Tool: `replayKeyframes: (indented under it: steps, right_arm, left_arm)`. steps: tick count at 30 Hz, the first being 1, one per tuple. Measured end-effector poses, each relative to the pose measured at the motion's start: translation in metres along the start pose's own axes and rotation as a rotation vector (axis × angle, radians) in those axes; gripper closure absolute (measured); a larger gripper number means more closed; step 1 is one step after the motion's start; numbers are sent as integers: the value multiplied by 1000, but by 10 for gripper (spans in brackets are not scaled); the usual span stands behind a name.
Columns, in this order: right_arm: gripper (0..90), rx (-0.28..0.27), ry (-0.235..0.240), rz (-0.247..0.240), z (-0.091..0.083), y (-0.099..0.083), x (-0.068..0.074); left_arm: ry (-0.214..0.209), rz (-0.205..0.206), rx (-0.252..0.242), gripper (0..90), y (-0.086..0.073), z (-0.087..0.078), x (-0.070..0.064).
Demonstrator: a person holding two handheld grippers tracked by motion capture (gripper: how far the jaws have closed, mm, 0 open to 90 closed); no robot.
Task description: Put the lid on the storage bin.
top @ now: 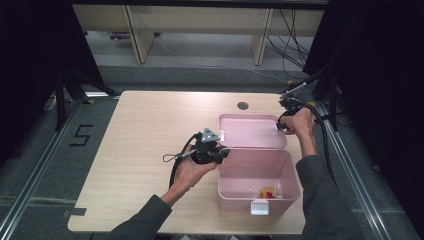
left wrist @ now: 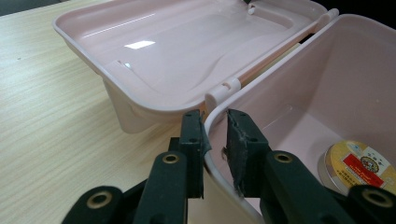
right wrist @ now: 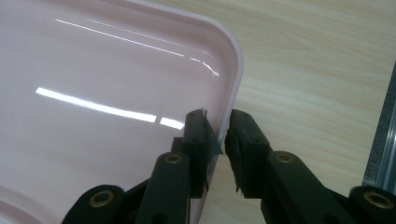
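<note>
An open pink plastic box point(top: 293, 170) stands on the right part of the wooden table, its lid point(top: 250, 131) folded back flat behind it. A small round gold and red tin point(top: 270, 192) lies on the box's floor, and it appears again as the tin point(left wrist: 362, 165) in the left gripper view. My left gripper point(top: 220, 152) is at the box's left wall near the hinge. Its jaws stand either side of the rim point(left wrist: 212, 140), closed on it. My right gripper point(top: 281, 125) holds the lid's right edge point(right wrist: 233, 79), one jaw inside and one outside.
A white latch point(top: 259, 207) hangs on the box's front. A dark grommet point(top: 243, 105) sits in the table near its far edge. The table's right edge is close to the box. Cables trail from both grippers. Bare table point(top: 140, 150) lies to the left.
</note>
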State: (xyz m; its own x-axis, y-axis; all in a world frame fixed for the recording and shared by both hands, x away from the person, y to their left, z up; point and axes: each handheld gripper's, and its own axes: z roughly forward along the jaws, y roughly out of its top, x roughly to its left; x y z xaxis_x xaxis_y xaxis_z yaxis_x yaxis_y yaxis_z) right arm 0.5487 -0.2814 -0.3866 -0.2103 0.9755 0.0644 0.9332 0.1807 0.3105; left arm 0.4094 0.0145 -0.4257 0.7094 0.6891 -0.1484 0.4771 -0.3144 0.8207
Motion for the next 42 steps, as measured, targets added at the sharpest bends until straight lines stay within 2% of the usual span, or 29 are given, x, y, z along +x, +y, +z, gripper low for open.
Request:
replayKeyframes:
  steps: [1, 3, 14, 15, 16, 17, 20, 22, 23, 25, 26, 27, 28, 29, 30, 31, 34, 36, 38, 41, 42]
  right_arm:
    - [773, 5, -9, -18, 1, 1, -1]
    - [773, 6, 1, 16, 3, 1, 0]
    - [839, -2, -15, 26, -1, 3, 2]
    - [843, -6, -12, 46, -1, 3, 3]
    - [844, -10, -12, 48, -2, 3, 3]
    - [846, -25, -22, 22, -3, 3, 2]
    - [851, -43, -23, 21, -4, 3, 3]
    - [854, -51, -21, 40, -5, 2, 6]
    - [855, -73, -22, 0, -6, 2, 3]
    - [857, -75, -9, 16, -9, 1, 5]
    - [857, -89, -18, -9, -10, 1, 3]
    - [857, -98, -19, -10, -11, 1, 3]
    - [858, -96, -13, 12, -12, 0, 5]
    - [858, -114, -16, -18, -14, -1, 4]
    - [858, -114, -7, 12, -15, -1, 6]
    - [858, -130, -12, -26, -18, -2, 3]
    - [860, -167, 5, -20, -26, -4, 1]
    - [862, -209, 7, -47, -31, -7, -2]
    - [862, -232, 20, -49, -36, -10, -3]
    - [863, -263, 32, -20, -44, -15, 0]
    - [863, -296, 30, -46, -45, -16, -2]
  left_arm:
    - [0, 1, -1, 761, 0, 0, 0]
    - [0, 2, -1, 761, 0, 0, 0]
    - [2, 1, -5, 762, -1, 0, 0]
    - [2, 0, -5, 761, -1, 0, 0]
    - [2, 0, -5, 762, -1, 0, 0]
    - [3, -4, -5, 761, -1, 0, -1]
    - [5, -6, -7, 761, -1, 0, -1]
    - [8, -6, -9, 761, -1, 0, -1]
    - [9, -5, -8, 761, -1, 0, -1]
    - [9, -7, -8, 761, -1, 0, -1]
    - [10, -8, -11, 761, -1, 0, -2]
    - [6, -6, -9, 762, -1, 0, -1]
    - [12, -7, -11, 762, -1, 0, -2]
    - [6, -8, -9, 762, -1, 0, -1]
    - [13, -9, -11, 762, -1, 0, -2]
    - [14, -8, -11, 762, -1, 0, -2]
    - [19, -7, -11, 762, -1, 0, -3]
    - [19, -6, -12, 762, -1, 0, -3]
    - [19, -5, -12, 762, -1, 0, -3]
    - [21, -9, -13, 762, -1, 0, -3]
    - [21, -7, -13, 762, -1, 0, -3]
